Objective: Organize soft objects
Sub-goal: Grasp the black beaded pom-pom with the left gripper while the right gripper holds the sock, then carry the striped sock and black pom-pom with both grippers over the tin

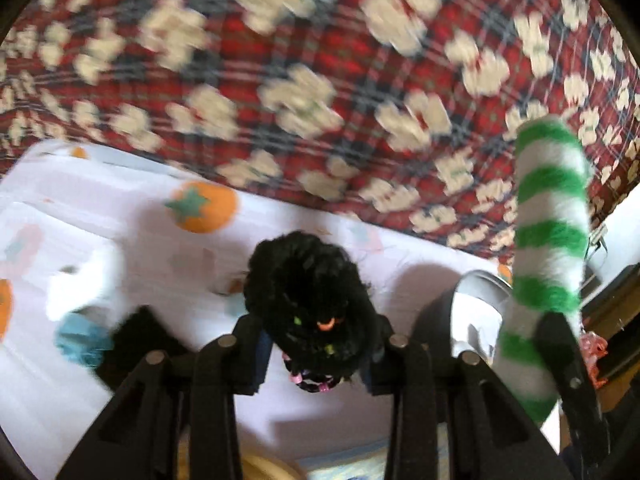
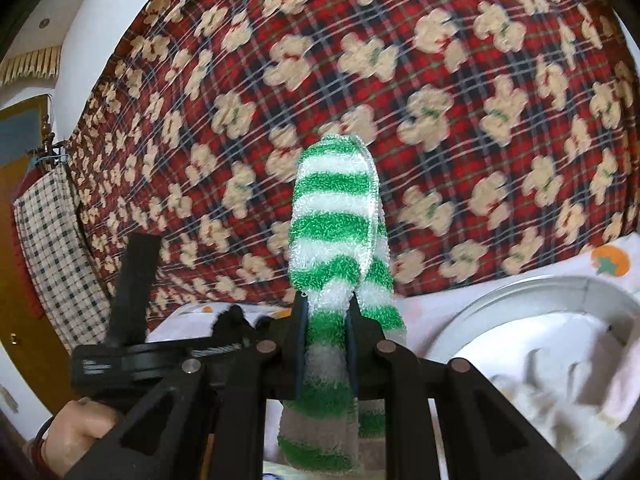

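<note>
My left gripper (image 1: 316,344) is shut on a fluffy black sock (image 1: 308,292) with small coloured dots and holds it above the white sheet with orange fruit prints (image 1: 132,216). My right gripper (image 2: 326,308) is shut on a fuzzy green-and-white striped sock (image 2: 336,216), which stands up between the fingers and hangs below them. The striped sock also shows at the right of the left wrist view (image 1: 548,216), held by the right gripper (image 1: 560,344). A white sock (image 1: 84,284), a blue sock (image 1: 80,340) and another black sock (image 1: 136,336) lie on the sheet at the left.
A round metal basin (image 2: 532,292) with white cloth inside sits at the right; its rim shows in the left wrist view (image 1: 480,284). A red plaid blanket with beige bears (image 2: 440,100) rises behind. A checked cloth (image 2: 52,248) hangs at the far left.
</note>
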The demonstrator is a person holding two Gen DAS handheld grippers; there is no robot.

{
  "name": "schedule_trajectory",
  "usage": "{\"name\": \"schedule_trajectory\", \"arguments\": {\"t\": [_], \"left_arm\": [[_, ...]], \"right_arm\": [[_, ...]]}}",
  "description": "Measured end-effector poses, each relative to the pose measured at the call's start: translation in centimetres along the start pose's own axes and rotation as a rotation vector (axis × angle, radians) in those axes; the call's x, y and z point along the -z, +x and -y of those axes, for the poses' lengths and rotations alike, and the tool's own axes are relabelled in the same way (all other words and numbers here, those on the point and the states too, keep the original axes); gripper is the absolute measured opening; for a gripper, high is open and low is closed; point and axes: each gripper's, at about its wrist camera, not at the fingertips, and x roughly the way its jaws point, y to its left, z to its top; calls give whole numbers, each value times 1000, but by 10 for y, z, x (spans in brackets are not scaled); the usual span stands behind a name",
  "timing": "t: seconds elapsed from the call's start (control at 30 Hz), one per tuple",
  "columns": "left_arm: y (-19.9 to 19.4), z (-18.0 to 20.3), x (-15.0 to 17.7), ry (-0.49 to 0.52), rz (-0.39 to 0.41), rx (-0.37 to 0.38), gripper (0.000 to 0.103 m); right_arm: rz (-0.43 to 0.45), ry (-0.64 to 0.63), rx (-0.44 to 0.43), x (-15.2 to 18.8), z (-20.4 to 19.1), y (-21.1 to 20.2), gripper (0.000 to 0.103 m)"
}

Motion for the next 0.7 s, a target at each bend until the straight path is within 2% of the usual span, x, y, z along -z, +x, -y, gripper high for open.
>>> {"name": "schedule_trajectory", "arguments": {"t": [0.2, 0.43, 0.7], "left_arm": [[-54, -38, 10, 24, 123, -93, 34], [-89, -78, 26, 31, 176, -169, 34], [-121, -111, 43, 0, 207, -230, 34]], "right_arm": [[-36, 17, -65, 14, -41, 12, 18], [-87, 29, -150, 34, -96, 26, 18], [-138, 45, -226, 57, -137, 37, 18]]}}
